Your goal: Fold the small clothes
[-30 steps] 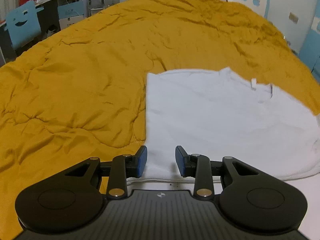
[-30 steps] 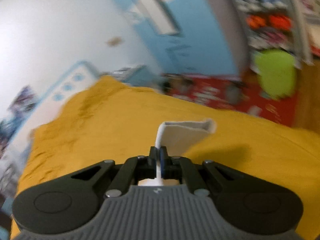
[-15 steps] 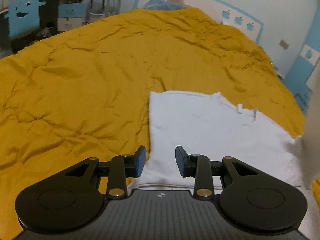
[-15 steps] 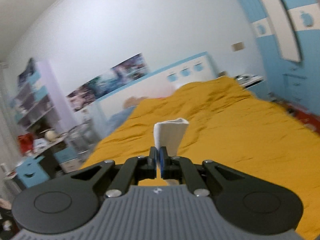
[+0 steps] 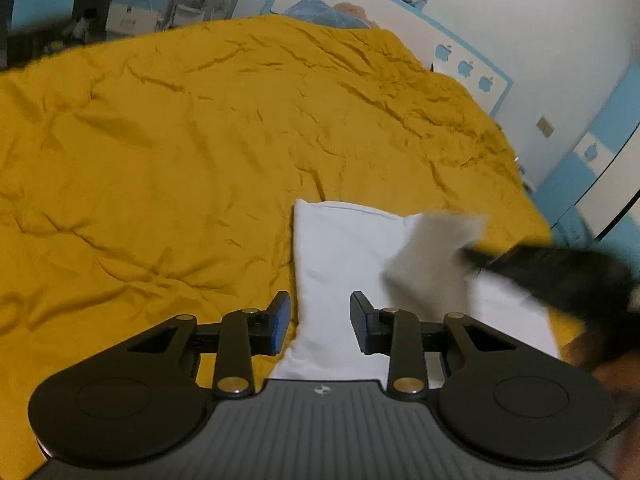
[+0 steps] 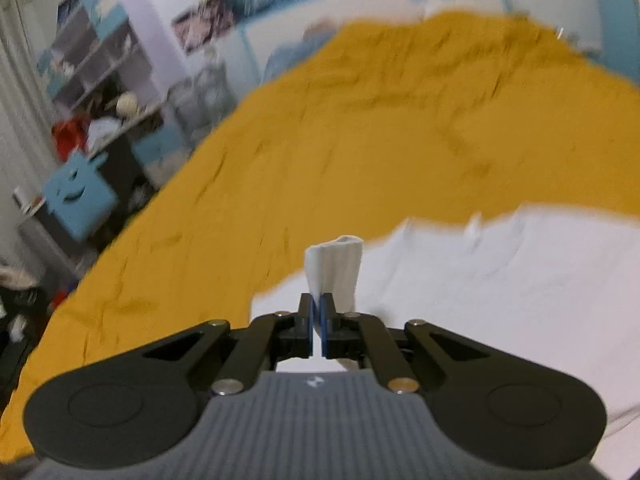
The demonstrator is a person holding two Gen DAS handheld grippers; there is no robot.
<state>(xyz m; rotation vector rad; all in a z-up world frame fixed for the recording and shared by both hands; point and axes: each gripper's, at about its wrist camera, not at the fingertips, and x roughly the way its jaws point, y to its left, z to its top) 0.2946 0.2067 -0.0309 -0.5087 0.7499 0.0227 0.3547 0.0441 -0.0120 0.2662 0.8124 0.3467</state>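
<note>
A small white shirt (image 5: 340, 248) lies flat on a mustard-yellow bedspread (image 5: 180, 140). My left gripper (image 5: 320, 304) hovers open over the shirt's near left edge, with nothing pinched between its blue pads. My right gripper (image 6: 318, 304) is shut on a bunched strip of the shirt's white cloth (image 6: 336, 264), which stands up past the jaws. In the left wrist view it shows as a blurred black shape (image 5: 560, 272) coming in from the right, carrying the lifted flap (image 5: 432, 256) over the shirt body (image 6: 500, 280).
The bedspread (image 6: 360, 140) stretches wide to the left and far side. A headboard with blue apple stickers (image 5: 464, 66) and a blue pillow (image 5: 320, 10) are at the far end. A blue smiley-face chair (image 6: 76, 196) and cluttered shelves stand left of the bed.
My right gripper swung quickly from facing the room's far side to above the shirt, carrying the white flap leftward into the left wrist view. The left gripper shifted slightly and stayed open.
</note>
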